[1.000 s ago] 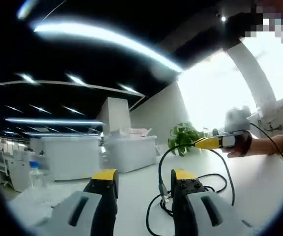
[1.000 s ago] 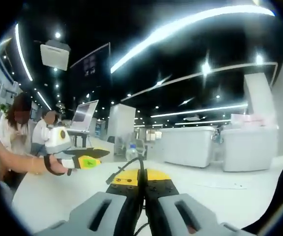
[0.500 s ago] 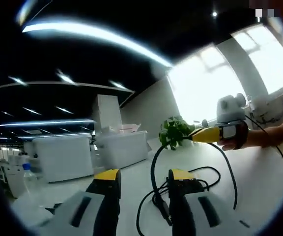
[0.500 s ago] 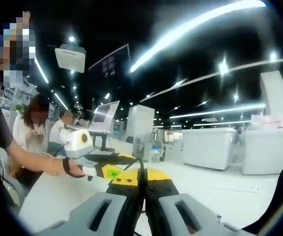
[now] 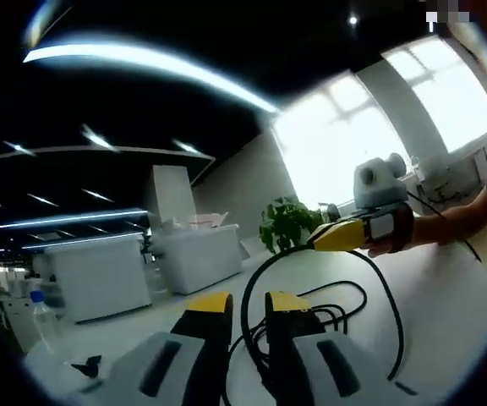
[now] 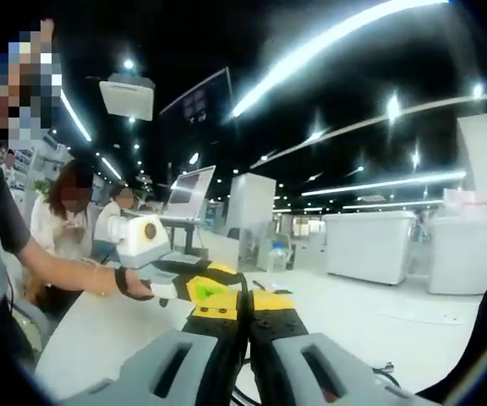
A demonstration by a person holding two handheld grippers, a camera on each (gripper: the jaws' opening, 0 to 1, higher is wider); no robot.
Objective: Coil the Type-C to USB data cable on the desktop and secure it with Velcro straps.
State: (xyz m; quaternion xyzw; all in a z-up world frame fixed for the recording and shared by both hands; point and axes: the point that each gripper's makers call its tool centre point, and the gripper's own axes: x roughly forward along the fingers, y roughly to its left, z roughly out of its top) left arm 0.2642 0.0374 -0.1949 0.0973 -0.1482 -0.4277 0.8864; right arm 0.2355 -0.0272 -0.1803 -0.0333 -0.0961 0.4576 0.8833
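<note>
So the black cable (image 5: 370, 292) lies in loose loops on the white table (image 5: 446, 330), with one strand arching up off it; the right gripper (image 6: 244, 298) has its jaws pressed together on that strand, which rises from between the tips; the left gripper (image 5: 248, 303) sits with jaws a little apart and the cable runs through the gap, can't tell if they touch it; a small black strap (image 5: 86, 368) lies off toward the table's edge, near a water bottle (image 5: 39, 315)
</note>
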